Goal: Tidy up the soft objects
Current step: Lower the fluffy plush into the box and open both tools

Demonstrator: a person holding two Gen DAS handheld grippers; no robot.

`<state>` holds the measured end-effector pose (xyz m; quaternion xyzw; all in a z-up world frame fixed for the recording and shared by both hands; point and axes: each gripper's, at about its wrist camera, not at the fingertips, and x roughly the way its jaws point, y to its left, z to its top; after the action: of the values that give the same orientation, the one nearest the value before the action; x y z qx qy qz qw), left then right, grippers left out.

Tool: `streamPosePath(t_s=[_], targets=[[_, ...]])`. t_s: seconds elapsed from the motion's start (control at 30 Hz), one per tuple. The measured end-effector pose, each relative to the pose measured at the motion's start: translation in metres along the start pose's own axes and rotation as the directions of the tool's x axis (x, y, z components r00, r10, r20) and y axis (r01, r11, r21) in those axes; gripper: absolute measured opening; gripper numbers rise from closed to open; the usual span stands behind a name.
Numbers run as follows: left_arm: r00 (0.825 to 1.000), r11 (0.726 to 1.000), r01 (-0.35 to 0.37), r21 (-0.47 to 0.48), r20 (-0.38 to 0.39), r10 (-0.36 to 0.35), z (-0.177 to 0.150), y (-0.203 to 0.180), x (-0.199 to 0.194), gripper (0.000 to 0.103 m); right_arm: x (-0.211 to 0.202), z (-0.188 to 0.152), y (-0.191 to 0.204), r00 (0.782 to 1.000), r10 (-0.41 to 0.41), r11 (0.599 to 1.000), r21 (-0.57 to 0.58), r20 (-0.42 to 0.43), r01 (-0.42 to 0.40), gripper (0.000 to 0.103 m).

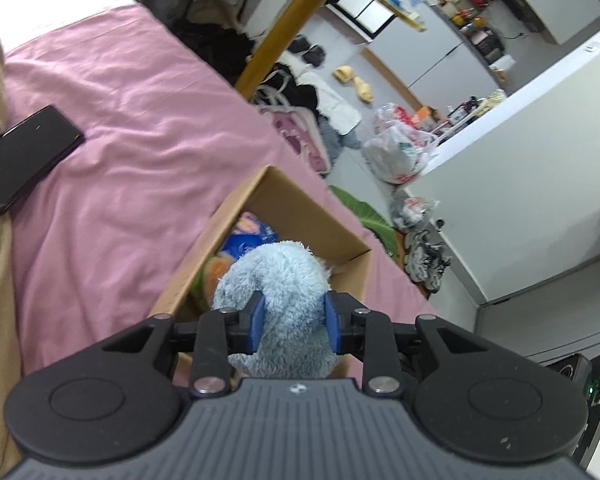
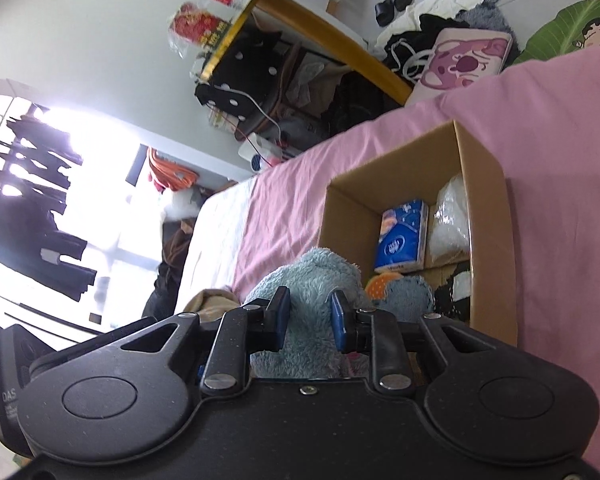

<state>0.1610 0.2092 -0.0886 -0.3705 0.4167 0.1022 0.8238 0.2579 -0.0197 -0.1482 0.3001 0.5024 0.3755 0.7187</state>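
Blue-padded left gripper [image 1: 295, 326] and right gripper [image 2: 310, 318] both clamp the plush toy [image 1: 284, 280], seemingly above the cardboard box [image 2: 488, 216].

Pink-sheeted bed [image 1: 132, 128], cluttered floor [image 1: 400, 80], white walls [image 2: 80, 20], bright window [image 2: 60, 152].

The blue plush toy [image 1: 284, 280] hides most of the cardboard box's [image 1: 312, 216] contents and floor.

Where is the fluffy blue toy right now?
The fluffy blue toy is held between both hand-held grippers, left and right, at the open cardboard box on the pink bed sheet, near the blue tissue pack.
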Motion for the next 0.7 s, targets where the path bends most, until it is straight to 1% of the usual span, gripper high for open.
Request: streamPosePath(t_s=[0.1, 0.17, 0.2, 0.23, 0.27, 0.47, 0.57, 0.63, 0.7], targets=[[0.999, 0.999, -0.033, -0.015, -0.028, 0.033, 0.000, 0.001, 0.002, 0.035, 0.003, 0.001, -0.003, 0.999, -0.014, 1.000, 0.010, -0.031, 0.014, 0.028], [0.999, 0.999, -0.038, -0.021, -0.031, 0.037, 0.000, 0.002, 0.001, 0.044, -0.001, 0.001, -0.003, 0.999, -0.017, 1.000, 0.016, -0.031, 0.017, 0.037], [0.999, 0.999, -0.040, -0.020, -0.028, 0.040, 0.001, 0.002, 0.000, 0.050, -0.005, 0.001, -0.004, 0.999, -0.017, 1.000, 0.019, -0.028, 0.017, 0.040], [0.999, 0.999, -0.042, -0.017, -0.023, 0.042, 0.001, 0.002, -0.002, 0.055, -0.007, 0.002, -0.003, 0.999, -0.020, 1.000, 0.017, -0.025, 0.020, 0.046], [0.999, 0.999, -0.047, -0.012, -0.019, 0.047, 0.001, 0.000, -0.004, 0.057, -0.011, 0.002, -0.002, 0.999, -0.024, 1.000, 0.012, -0.024, 0.024, 0.051], [0.999, 0.999, -0.048, 0.016, -0.014, 0.049, -0.001, -0.012, -0.013, 0.067, -0.033, 0.003, 0.003, 1.000, -0.028, 1.000, -0.007, -0.005, 0.028, 0.052], [0.999, 0.998, -0.054, 0.036, 0.003, 0.054, -0.004, -0.021, -0.018, 0.071, -0.048, 0.004, 0.003, 0.999, -0.040, 0.999, -0.023, 0.009, 0.040, 0.055], [0.998, 0.997, -0.058, 0.053, 0.015, 0.057, -0.006, -0.027, -0.021, 0.078, -0.060, 0.005, 0.003, 0.998, -0.056, 0.998, -0.035, 0.021, 0.057, 0.056], [0.998, 0.995, -0.062, 0.073, 0.021, 0.061, -0.010, -0.034, -0.024, 0.081, -0.069, 0.006, 0.002, 0.997, -0.076, 0.996, -0.050, 0.028, 0.077, 0.056]])
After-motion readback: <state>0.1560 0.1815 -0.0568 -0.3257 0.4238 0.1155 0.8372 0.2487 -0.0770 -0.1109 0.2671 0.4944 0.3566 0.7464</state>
